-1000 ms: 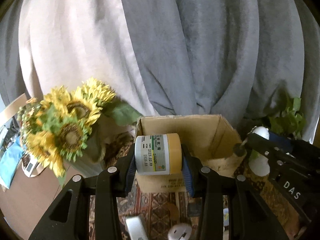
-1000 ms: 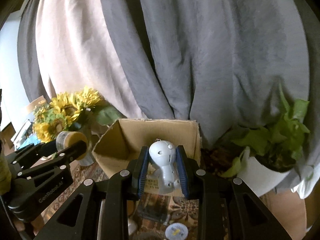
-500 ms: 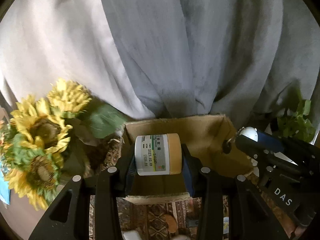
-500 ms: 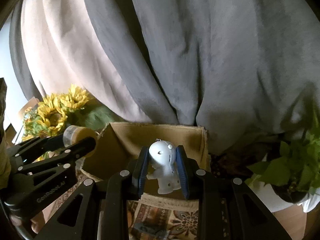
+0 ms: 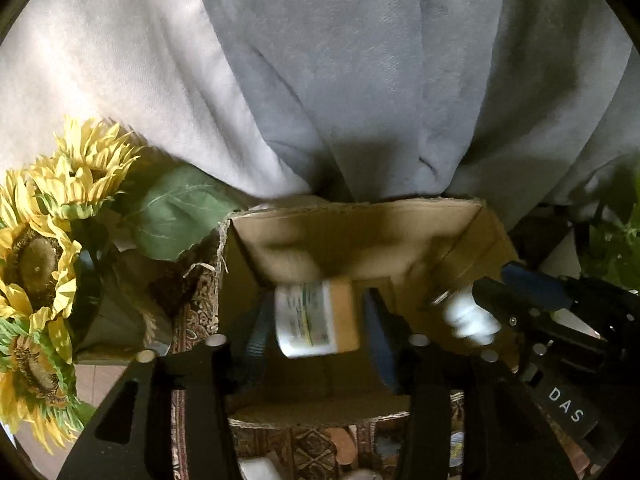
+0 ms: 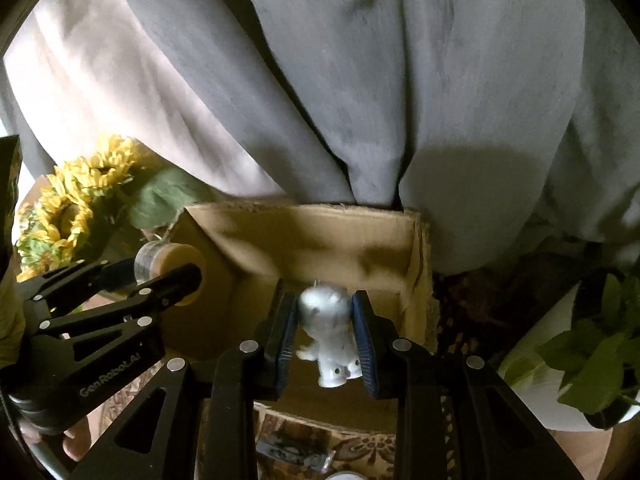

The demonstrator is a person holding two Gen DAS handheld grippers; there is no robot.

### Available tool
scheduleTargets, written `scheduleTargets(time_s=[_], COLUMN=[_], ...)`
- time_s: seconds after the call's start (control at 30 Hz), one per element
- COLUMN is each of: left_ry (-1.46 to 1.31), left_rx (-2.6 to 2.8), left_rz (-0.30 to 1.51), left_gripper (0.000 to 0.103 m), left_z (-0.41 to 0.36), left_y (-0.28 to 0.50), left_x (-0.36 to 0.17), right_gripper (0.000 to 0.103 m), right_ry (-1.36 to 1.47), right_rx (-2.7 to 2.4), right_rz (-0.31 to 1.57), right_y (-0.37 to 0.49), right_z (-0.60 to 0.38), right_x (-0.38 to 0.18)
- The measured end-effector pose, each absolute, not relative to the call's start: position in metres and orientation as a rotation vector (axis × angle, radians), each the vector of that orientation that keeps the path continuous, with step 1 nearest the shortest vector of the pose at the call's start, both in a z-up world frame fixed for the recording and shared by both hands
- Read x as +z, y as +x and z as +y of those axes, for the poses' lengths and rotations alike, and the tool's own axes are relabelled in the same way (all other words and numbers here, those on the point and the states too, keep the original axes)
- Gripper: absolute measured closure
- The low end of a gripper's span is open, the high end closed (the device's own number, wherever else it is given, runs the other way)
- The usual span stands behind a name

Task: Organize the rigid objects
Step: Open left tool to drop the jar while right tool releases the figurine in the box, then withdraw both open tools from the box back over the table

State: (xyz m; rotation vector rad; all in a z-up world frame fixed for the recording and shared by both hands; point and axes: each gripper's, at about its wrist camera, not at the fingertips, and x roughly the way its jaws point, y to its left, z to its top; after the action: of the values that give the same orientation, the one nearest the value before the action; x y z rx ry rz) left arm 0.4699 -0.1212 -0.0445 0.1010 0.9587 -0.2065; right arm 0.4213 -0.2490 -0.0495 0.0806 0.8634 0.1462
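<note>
In the left wrist view the jar point(image 5: 318, 318) sits at the centre of the frame, blurred, lying on its side with its long axis running left to right: the white labelled body is toward the left and the tan lid toward the right, the whole slightly tilted. It hangs over the open cardboard box point(image 5: 360, 232), between the fingers of the left gripper point(image 5: 316, 332), which are spread wider than the jar, with a gap showing on each side. The label carries green and yellow bands, but the print is too smeared to read.

The right wrist view shows the same jar point(image 6: 172, 270) end on at the left of the frame, its tan lid facing the camera above the box's point(image 6: 304, 232) left wall, with the left gripper point(image 6: 160, 280) reaching in from the lower left. "GenRobot.AI" is written on that gripper's body.

At the lower centre of the right wrist view the white figurine point(image 6: 330, 334) stands upright, head up and feet down, its long axis vertical. The right gripper point(image 6: 326, 340) pinches it, blue pads against both sides, above the box's interior. In the left wrist view the figurine point(image 5: 470, 316) is only a white blur at the right of the frame, at the tip of the right gripper point(image 5: 480, 304), whose body reads "DAS".

Sunflowers point(image 5: 44, 248) fill the left edge of the left wrist view, and a potted green plant point(image 6: 592, 364) shows at the lower right of the right wrist view. Grey curtain point(image 6: 400, 80) hangs behind the box in both
</note>
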Motion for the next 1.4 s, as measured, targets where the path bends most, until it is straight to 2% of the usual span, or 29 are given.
scheduleTargets(time_s=[0.1,0.2,0.33,0.4,0.57,0.93,1.1,1.4], left_ry=[0.1,0.108,0.094,0.089,0.093,0.138,0.146,0.126], left_rx=[-0.193,-0.18,-0.168,-0.157,-0.132,-0.079,-0.059,-0.08], left_rz=[0.94,0.907,0.859,0.834,0.745,0.571,0.548,0.55], left_gripper=[0.042,0.039,0.031,0.027,0.016,0.001,0.0,0.0], left_z=[-0.12,-0.117,-0.111,-0.108,-0.101,-0.09,-0.085,-0.08], left_y=[0.464,0.455,0.438,0.431,0.403,0.341,0.317,0.283], left_x=[-0.041,-0.033,-0.022,-0.017,0.001,0.025,0.023,0.012], right_gripper=[0.062,0.058,0.049,0.041,0.031,0.025,0.02,0.019], right_ry=[0.084,0.084,0.078,0.074,0.064,0.06,0.041,0.024], right_rx=[0.137,0.123,0.098,0.079,0.037,0.005,-0.009,-0.025], right_rz=[0.874,0.856,0.795,0.753,0.669,0.578,0.559,0.567], right_y=[0.423,0.42,0.405,0.396,0.37,0.312,0.29,0.259], right_z=[-0.253,-0.254,-0.254,-0.254,-0.255,-0.249,-0.247,-0.246], right_x=[-0.053,-0.051,-0.041,-0.033,-0.011,0.011,0.009,-0.005])
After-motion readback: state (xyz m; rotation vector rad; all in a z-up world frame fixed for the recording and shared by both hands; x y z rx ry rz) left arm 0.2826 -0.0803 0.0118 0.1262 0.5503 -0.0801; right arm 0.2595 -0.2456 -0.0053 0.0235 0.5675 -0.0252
